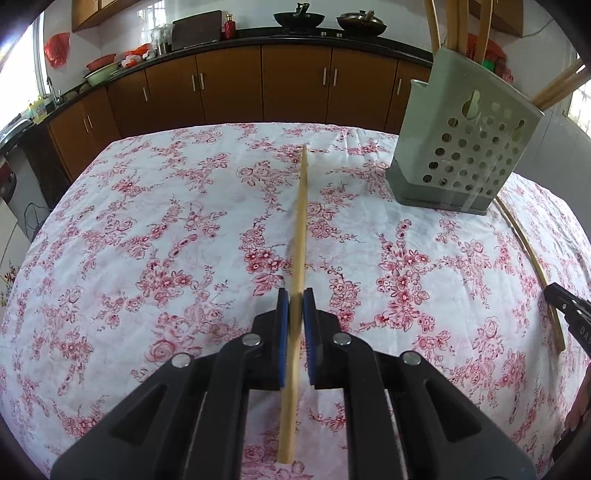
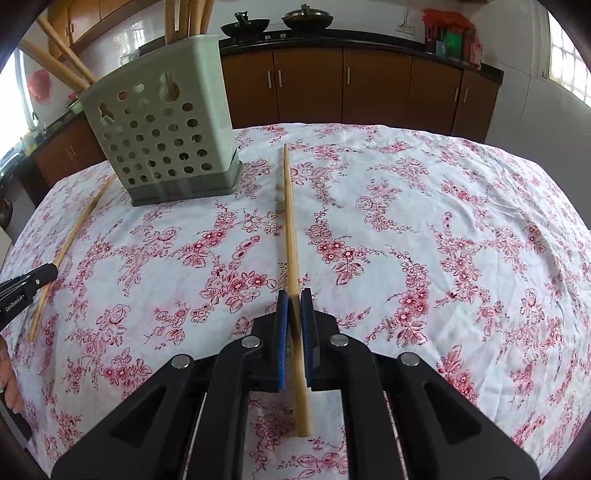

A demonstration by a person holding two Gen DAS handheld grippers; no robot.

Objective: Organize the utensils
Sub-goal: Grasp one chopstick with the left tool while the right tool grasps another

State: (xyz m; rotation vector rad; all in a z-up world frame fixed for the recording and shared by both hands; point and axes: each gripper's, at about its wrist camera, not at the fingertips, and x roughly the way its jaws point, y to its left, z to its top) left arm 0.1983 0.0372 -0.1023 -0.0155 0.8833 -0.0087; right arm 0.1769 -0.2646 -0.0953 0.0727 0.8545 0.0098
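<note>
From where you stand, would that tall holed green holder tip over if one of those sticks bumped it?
Possibly. The green holder is tall on a narrow base, looks like light plastic, and has long chopsticks leaning out of its top, so a high knock might rock it. It also sits on the floral tablecloth, so it might slide a little.

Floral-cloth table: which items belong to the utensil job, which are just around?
Job:
- long bamboo chopstick in left claw
- second bamboo chopstick in right claw
- grey-green perforated plastic utensil holder

Just around:
- two black woks
- red bottle
- brown wooden cabinets
</note>
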